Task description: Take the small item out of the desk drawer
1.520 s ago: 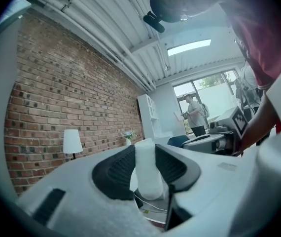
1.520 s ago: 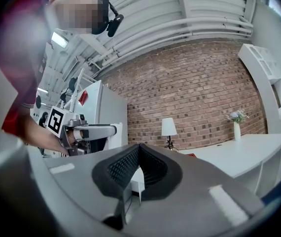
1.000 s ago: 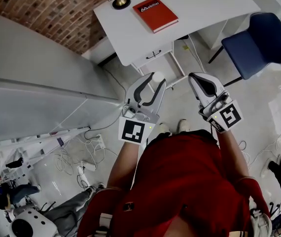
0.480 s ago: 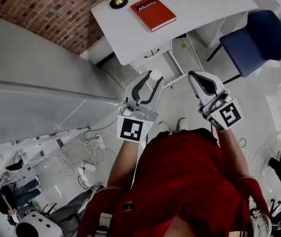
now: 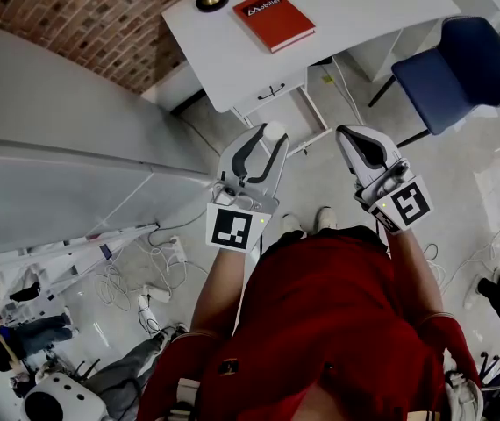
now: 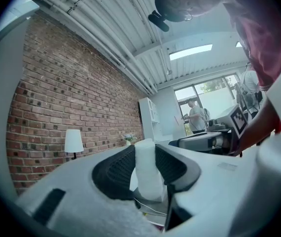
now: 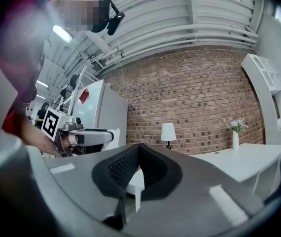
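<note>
Pinches the small white item [image 6: 148,174] mid-length in the left gripper [image 5: 263,139], off the front edge of the desk [image 5: 346,7]; likely light, soft, crushable. Holds right gripper [image 7: 138,149] pressed together, empty.

On my remote feed, a red brick wall [image 5: 75,24] backs a white desk [image 5: 364,7], with a table lamp [image 5: 212,0] at the desk's far corner and a blue chair [image 5: 465,64] just beside it on the pale, glossy floor [image 5: 469,200]. A large grey-white cabinet [image 5: 57,156] fills the left side, and loose cables [image 5: 136,279] trail near its foot. Overhead I see white ceiling pipes [image 6: 106,28] and a bright light panel [image 6: 190,52], with daylight in a tall window [image 6: 214,87] beyond a white shelf unit [image 6: 148,117].
</note>
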